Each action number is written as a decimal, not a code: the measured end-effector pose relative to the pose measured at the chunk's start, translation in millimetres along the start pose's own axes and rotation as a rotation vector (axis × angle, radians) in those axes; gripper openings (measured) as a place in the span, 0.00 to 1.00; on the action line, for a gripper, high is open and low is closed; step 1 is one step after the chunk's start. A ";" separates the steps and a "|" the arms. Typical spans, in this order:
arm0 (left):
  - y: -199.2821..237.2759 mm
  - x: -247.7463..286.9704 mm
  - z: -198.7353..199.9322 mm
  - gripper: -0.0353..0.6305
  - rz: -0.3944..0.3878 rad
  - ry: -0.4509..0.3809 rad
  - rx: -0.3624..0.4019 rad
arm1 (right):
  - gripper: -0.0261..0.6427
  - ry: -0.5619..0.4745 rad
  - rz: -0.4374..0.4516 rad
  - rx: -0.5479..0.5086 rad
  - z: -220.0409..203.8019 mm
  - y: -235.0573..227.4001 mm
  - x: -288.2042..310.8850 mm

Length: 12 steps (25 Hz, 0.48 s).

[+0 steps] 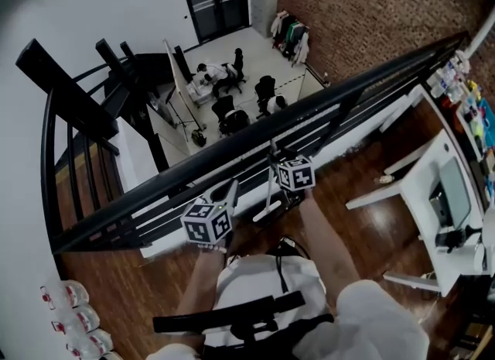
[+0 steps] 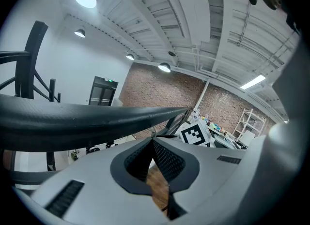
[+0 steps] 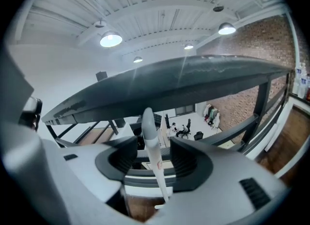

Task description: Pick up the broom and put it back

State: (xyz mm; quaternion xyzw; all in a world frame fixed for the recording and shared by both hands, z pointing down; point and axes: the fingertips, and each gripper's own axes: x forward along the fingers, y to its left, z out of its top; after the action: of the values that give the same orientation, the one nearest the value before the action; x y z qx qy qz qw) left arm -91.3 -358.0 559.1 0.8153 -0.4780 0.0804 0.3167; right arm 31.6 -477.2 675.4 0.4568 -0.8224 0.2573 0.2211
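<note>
The broom's thin white handle stands upright against the black railing. It rises between the jaws of my right gripper, which is open, with a gap between the handle and each dark pad. In the head view the handle shows as a pale line just left of the right gripper's marker cube. The broom's head is hidden. My left gripper is shut with nothing in it, its tips under the railing's top bar. In the head view it sits left of the handle.
The black railing runs diagonally in front of me, with a drop to a lower floor with office chairs beyond it. A white desk stands to the right on the wooden floor. Water bottles lie at bottom left.
</note>
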 end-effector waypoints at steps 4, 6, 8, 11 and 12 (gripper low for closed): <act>-0.8 -3.4 -5.9 0.03 -0.038 0.008 0.019 | 0.25 -0.060 -0.025 0.029 -6.2 6.6 -29.4; -3.3 -6.1 -11.1 0.04 -0.058 0.019 0.042 | 0.15 -0.089 -0.049 0.041 -13.1 10.9 -48.0; -5.8 -10.5 -16.3 0.03 -0.076 0.033 0.077 | 0.12 -0.109 -0.074 0.057 -20.8 17.6 -66.1; -9.7 -19.1 -22.1 0.03 -0.116 0.047 0.105 | 0.06 -0.120 -0.113 0.073 -32.3 31.3 -90.3; -12.9 -22.8 -25.1 0.03 -0.134 0.054 0.109 | 0.06 -0.121 -0.129 0.082 -37.2 35.8 -100.2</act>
State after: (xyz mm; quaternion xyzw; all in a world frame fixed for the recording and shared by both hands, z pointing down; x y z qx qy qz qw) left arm -88.3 -322.1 563.3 0.8591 -0.4085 0.1066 0.2893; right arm 54.0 -373.9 636.1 0.5323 -0.7918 0.2478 0.1682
